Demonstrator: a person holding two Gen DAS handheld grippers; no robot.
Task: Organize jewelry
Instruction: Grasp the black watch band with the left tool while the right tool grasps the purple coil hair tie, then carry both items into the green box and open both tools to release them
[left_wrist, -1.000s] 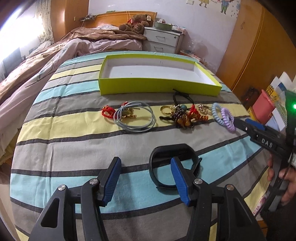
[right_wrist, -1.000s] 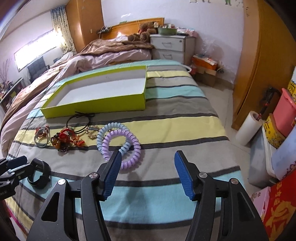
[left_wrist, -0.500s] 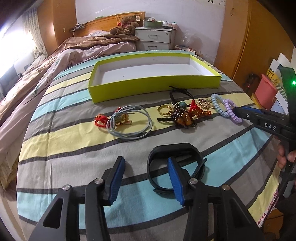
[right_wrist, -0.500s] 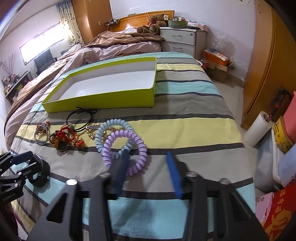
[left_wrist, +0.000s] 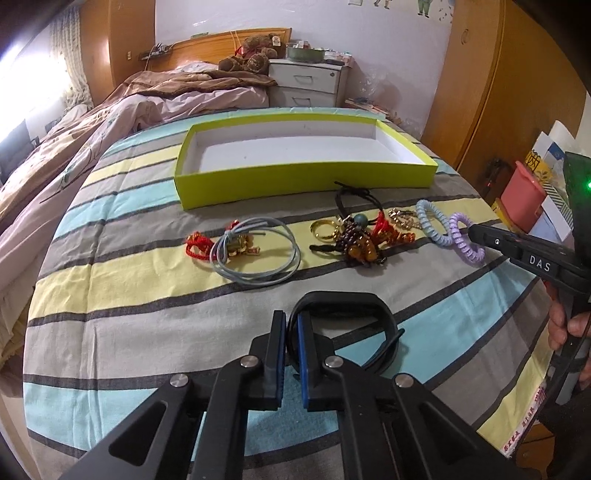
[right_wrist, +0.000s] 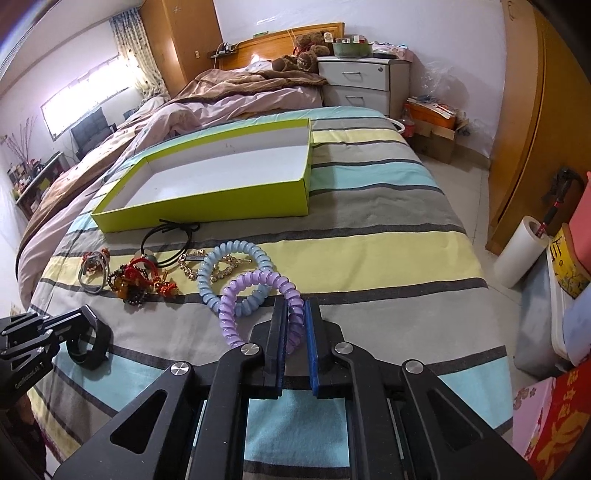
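On the striped bed, the left tongs (left_wrist: 291, 343) are pinched on the near side of the black band (left_wrist: 343, 317), so lift it straight up before carrying it to the empty green box (left_wrist: 306, 181) beyond the other jewelry. The right tongs (right_wrist: 295, 332) are closing on the purple coil bracelet (right_wrist: 258, 306), which overlaps the blue coil bracelet (right_wrist: 236, 277). Raise it slowly so the blue one does not follow.
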